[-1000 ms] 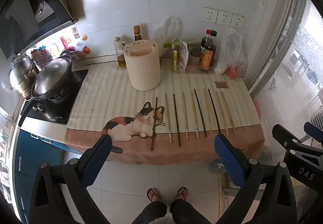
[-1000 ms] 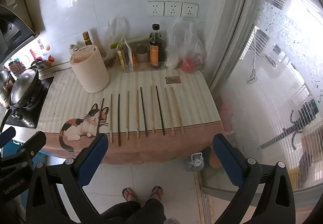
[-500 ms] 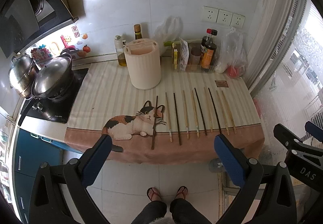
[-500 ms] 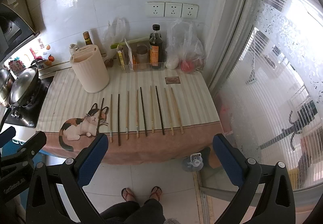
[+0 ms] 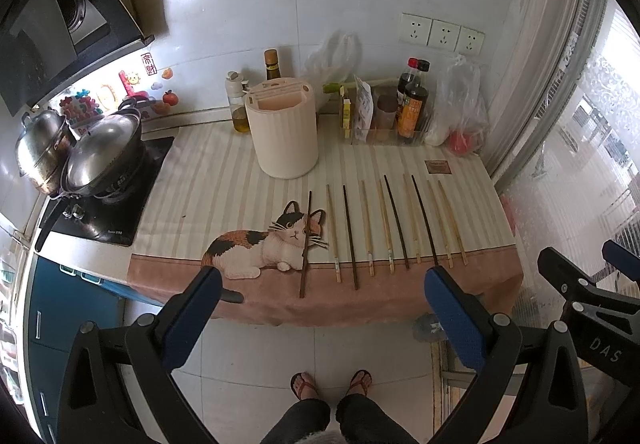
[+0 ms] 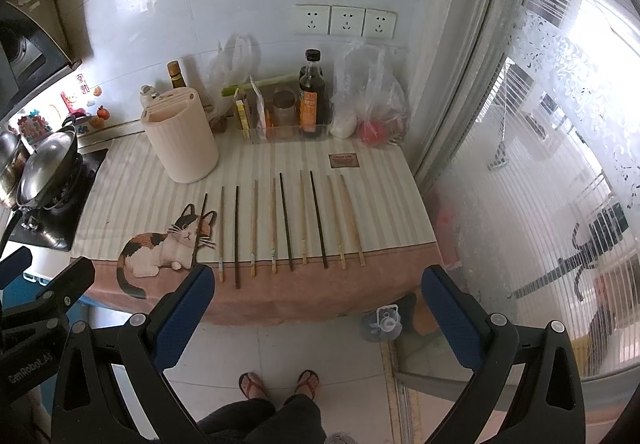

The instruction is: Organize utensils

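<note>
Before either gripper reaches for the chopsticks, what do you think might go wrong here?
The chopsticks lie close together in a row, so open fingers may nudge neighbours while picking one. Several handle ends sit near the tablecloth front edge and might roll off. The holder has narrow slots, so insertion could miss.

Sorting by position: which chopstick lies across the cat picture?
The dark chopstick at the row's left end; it alone crosses the cat's face, the rest lie on plain cloth.
</note>
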Tool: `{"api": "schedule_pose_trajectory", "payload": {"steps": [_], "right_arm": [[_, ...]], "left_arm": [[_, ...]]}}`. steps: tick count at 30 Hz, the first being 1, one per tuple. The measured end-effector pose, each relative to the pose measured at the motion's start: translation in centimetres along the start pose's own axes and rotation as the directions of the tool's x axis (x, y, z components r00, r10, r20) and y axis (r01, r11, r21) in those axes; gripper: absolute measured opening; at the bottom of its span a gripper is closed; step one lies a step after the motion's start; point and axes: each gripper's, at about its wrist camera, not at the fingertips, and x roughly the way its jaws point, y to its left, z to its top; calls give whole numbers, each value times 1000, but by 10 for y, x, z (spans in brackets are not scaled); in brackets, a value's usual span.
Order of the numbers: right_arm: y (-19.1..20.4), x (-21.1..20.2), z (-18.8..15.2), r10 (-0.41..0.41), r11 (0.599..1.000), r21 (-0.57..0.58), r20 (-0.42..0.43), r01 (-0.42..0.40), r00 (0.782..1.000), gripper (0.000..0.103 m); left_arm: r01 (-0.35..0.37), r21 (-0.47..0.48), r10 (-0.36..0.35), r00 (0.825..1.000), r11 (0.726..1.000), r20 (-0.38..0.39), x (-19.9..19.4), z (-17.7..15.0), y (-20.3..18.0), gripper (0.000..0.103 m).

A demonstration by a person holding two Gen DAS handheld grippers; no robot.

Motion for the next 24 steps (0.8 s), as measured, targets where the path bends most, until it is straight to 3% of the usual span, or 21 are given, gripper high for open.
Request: {"api": "schedule_pose_trajectory", "payload": {"steps": [24], "right_arm": [[2,-3,5,-9,1000,-6,17,10,1000,103]], "left_arm": [[3,-2,-3,1000,1000,14,-2,11,-2,103]]}}
